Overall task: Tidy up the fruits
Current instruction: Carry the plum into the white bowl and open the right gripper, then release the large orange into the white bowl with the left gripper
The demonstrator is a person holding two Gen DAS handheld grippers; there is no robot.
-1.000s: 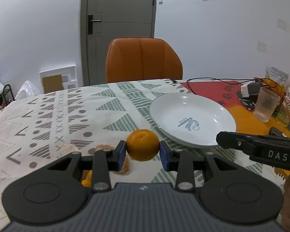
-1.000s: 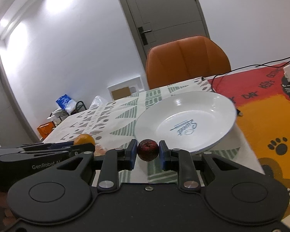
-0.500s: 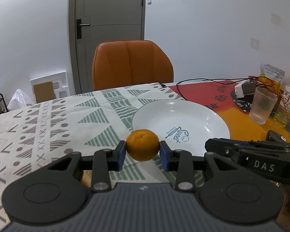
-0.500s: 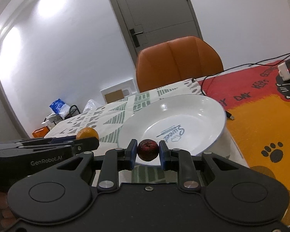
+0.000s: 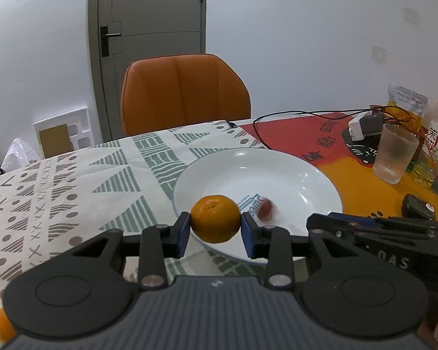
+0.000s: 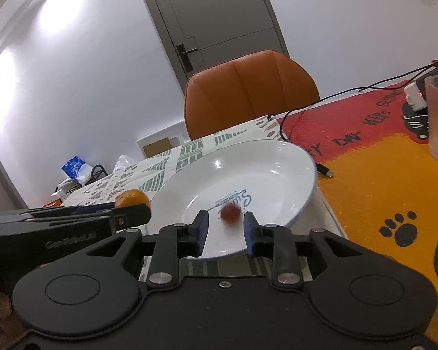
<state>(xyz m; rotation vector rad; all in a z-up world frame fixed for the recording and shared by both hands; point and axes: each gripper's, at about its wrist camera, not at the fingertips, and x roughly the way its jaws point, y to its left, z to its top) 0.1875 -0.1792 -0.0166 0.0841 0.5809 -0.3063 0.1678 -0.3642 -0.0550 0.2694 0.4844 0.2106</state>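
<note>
My left gripper (image 5: 215,233) is shut on an orange mandarin (image 5: 215,218) and holds it over the near left rim of the white plate (image 5: 306,172). The mandarin also shows in the right wrist view (image 6: 131,197). My right gripper (image 6: 223,232) is open over the plate's near edge (image 6: 292,157). A small dark red fruit (image 6: 230,214) is blurred between its fingers, over the plate's middle; it also shows in the left wrist view (image 5: 265,209). Another mandarin (image 5: 1,325) lies at the lower left.
An orange chair (image 5: 184,99) stands behind the table. A frosted glass (image 5: 395,157), a charger with cables (image 5: 363,124), snack bags (image 5: 406,102) and a dark object (image 5: 417,207) stand on the red and orange mat at right.
My right gripper has opened and let go of the red fruit, which now drops into the plate. Both grippers have moved forward over the plate's near rim.
</note>
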